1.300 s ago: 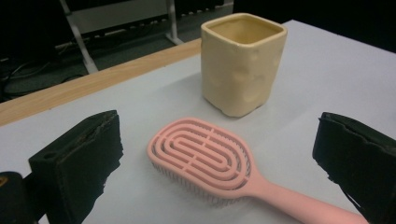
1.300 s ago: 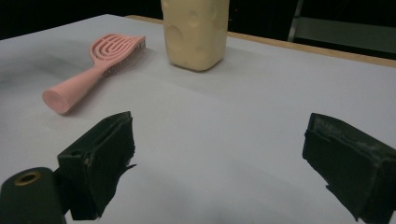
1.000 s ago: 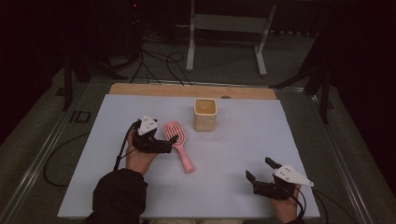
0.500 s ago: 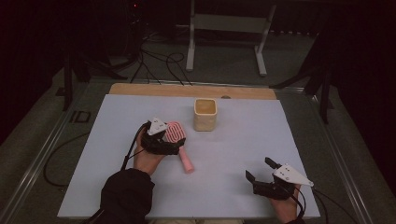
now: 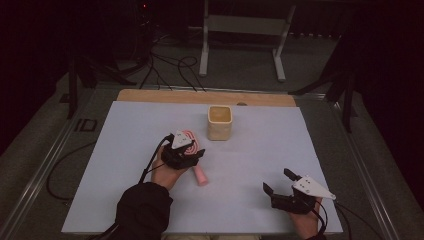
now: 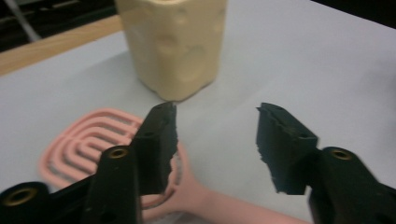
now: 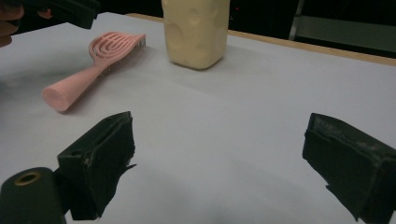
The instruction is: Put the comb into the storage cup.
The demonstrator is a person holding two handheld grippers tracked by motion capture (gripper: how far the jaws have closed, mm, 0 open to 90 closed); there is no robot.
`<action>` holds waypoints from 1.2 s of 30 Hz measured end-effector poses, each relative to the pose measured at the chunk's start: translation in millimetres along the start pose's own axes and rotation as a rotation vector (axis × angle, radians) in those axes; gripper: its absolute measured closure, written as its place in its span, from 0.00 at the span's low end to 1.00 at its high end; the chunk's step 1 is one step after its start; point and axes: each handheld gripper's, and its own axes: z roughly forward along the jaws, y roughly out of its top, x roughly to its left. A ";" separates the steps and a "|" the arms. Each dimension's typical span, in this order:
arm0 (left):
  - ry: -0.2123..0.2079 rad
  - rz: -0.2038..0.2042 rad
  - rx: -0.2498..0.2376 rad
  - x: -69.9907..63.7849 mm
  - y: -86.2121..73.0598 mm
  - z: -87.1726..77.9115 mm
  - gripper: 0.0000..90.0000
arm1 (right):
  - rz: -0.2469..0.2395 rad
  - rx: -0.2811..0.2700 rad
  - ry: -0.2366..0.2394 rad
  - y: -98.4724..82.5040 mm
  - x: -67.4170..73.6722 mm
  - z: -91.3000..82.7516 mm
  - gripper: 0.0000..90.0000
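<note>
A pink hairbrush [image 5: 199, 174] lies on the white mat, its slotted head [image 6: 88, 144] toward a cream cup [image 5: 220, 122]. My left gripper [image 5: 195, 155] hovers over the brush where head meets handle. In the left gripper view [image 6: 215, 116] its jaws have just been closing and stand half apart, with the brush's neck below the gap and neither pad pressing on it. The cup [image 6: 173, 46] stands just beyond. My right gripper [image 5: 276, 181] rests near the front right of the mat, jaws wide [image 7: 217, 135] with nothing between them. The right gripper view also shows the brush [image 7: 93, 70] and the cup [image 7: 196, 30].
The white mat [image 5: 125, 150] covers the table, with a wooden strip [image 5: 165, 96] along its far edge. A metal stand [image 5: 245, 30] and loose cables [image 5: 165, 65] lie on the floor behind. Bare mat stretches between the two grippers.
My left gripper has moved right and down over the brush's head, and its jaws have narrowed. The right gripper, brush and cup have stayed put.
</note>
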 end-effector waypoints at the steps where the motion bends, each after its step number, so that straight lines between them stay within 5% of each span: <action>1: 0.000 0.000 0.000 0.0 0.0 0.0 0.57 | 0.000 0.000 0.000 0.0 0.0 0.0 0.10; 11: -0.086 -0.003 0.051 -10.1 -4.1 14.8 0.75 | -0.002 0.001 0.001 -0.1 -0.1 0.4 0.10; 13: -0.120 -0.003 0.083 -12.1 -6.6 19.6 0.77 | -0.001 0.001 0.002 -0.1 0.0 0.3 0.10; 22: -0.154 0.006 0.197 -15.1 -14.2 30.3 0.99 | -0.005 0.005 0.001 -0.3 -0.5 0.8 0.10; 27: -0.160 0.012 0.253 -15.5 -21.1 33.0 1.00 | -0.002 0.007 0.000 -0.4 -0.6 0.8 0.10; 36: -0.167 0.001 0.286 -10.7 -31.8 27.1 1.00 | -0.002 0.008 0.000 -0.5 -0.6 0.8 0.10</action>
